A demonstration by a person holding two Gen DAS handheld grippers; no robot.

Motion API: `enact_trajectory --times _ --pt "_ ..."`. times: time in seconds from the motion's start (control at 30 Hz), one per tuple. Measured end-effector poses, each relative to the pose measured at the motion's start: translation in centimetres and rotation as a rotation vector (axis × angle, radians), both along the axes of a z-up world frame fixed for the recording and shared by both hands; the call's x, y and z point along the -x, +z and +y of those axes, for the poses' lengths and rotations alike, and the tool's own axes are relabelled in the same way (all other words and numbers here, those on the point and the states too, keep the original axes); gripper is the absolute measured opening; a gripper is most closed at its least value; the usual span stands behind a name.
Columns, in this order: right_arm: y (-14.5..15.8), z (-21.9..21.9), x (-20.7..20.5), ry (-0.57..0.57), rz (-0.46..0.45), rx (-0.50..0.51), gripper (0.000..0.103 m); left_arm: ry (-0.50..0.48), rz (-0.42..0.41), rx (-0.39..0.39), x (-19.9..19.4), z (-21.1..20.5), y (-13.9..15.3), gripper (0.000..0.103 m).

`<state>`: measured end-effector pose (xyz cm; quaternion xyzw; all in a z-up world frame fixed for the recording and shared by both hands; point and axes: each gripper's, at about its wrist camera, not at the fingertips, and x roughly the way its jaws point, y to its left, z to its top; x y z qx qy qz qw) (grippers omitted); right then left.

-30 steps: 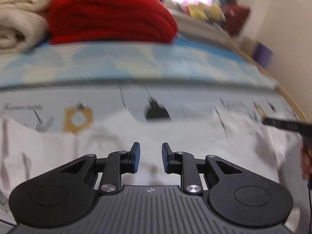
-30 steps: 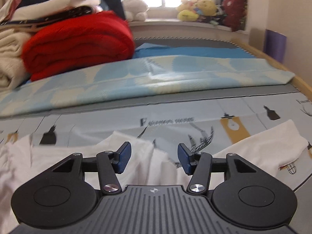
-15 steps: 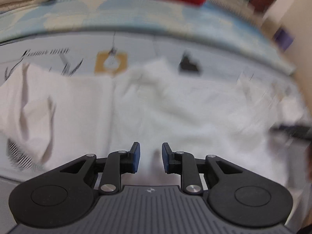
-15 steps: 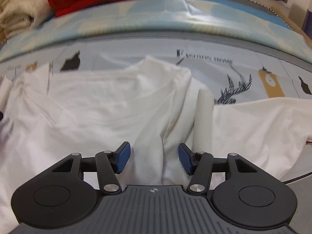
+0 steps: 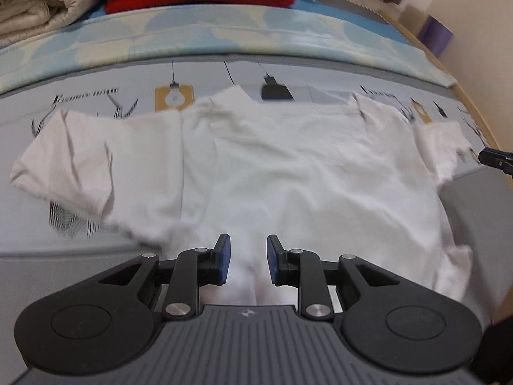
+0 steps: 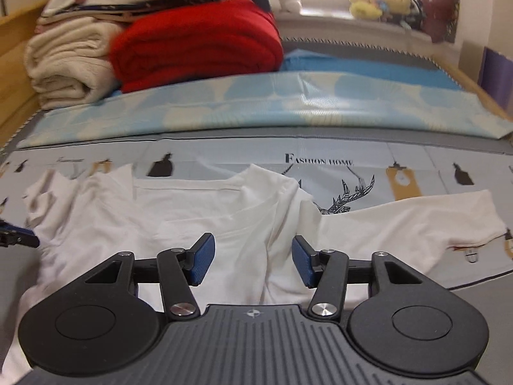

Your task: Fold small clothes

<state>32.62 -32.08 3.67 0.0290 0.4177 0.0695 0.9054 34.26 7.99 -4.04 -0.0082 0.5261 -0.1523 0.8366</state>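
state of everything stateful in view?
white T-shirt: spread on the bed, wrinkled, unfolded
left gripper: open, over the shirt's lower edge
right gripper: jaws closing, nothing gripped
red blanket: folded
cream blanket: folded

White T-shirt (image 6: 205, 211); grey sheet (image 6: 416, 160) with printed lamps and black deer; red blanket (image 6: 195, 41); blue-padded tongs (image 6: 253, 256).
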Motion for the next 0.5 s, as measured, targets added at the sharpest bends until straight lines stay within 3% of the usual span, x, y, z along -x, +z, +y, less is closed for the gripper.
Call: enact_trajectory --times 0.2,0.4,0.5 --pt "1.0 -0.8 6.5 0.055 -0.001 0.003 0.048 -0.015 0.026 0.015 7.0 0.8 2.0 0.027" --pt "-2.9 -0.2 10.2 0.165 0.217 -0.018 0.049 0.001 0.047 0.007 14.8 2.2 2.7 0.027" --pt "-4.3 0.3 10.8 0.192 0.274 0.005 0.049 0.02 0.046 -0.012 17.4 3.0 2.7 0.027"
